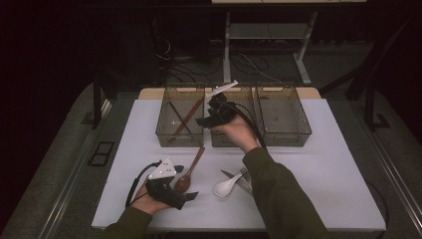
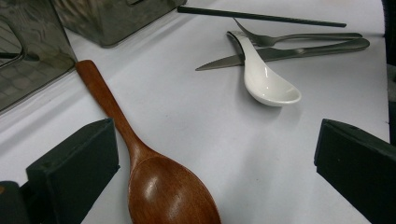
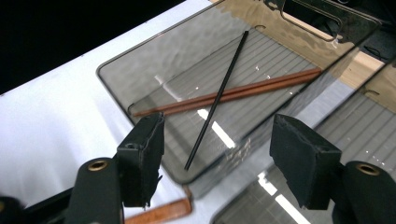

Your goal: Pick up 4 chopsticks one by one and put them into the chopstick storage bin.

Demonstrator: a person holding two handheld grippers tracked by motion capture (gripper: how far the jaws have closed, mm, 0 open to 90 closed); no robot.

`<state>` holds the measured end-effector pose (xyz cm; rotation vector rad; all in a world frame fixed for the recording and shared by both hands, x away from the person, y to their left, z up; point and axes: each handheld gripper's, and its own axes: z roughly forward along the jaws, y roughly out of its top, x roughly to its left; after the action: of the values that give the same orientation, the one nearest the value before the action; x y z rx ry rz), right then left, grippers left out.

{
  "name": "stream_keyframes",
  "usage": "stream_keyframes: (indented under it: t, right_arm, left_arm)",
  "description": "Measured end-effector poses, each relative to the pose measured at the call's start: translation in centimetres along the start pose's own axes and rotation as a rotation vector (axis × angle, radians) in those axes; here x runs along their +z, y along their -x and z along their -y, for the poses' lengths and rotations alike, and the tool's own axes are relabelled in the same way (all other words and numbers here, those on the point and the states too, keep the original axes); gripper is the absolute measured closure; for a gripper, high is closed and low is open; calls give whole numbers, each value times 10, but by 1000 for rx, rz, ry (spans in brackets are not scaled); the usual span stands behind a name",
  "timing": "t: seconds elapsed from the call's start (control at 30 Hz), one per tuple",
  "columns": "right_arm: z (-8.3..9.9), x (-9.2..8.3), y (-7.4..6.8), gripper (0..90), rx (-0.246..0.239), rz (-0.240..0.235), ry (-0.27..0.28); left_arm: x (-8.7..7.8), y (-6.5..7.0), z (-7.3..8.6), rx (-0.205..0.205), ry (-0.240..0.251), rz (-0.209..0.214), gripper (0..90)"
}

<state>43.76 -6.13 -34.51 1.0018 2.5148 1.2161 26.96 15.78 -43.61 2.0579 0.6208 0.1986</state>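
Risk lies with the left claw (image 2: 215, 172) — jaws apart, straddling the wooden spoon (image 2: 154, 172) flat on the surface (image 2: 196, 121): closing on the rounded bowl may skid it. Right claw (image 3: 217, 158) hangs apart, empty, over the left bin (image 3: 140, 70).

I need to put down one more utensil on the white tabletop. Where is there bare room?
Bare room lies right of the fork and knife, running to the tabletop's right edge, and along the left side beside the left bin. It is crowded at front centre, around the wooden spoon and white spoon.
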Motion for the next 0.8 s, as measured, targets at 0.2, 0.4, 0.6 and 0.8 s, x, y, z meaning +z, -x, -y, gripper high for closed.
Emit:
stream_keyframes:
  t: [0.2,0.4,0.6,0.8]
  right_arm:
    - [14,-22,7,316,-3,9,9]
    - [27,-45,10,307,-7,12,35]
    - [47,-58,13,306,-12,19,43]
    - [65,-69,15,311,-10,15,52]
  left_arm:
    - [0,0,0,-8,4,2,0]
    - [0,1,0,-9,2,1,0]
    - [-1,-1,0,-1,-2,-2,0]
    - [-1,-1,0,2,-1,-5,0]
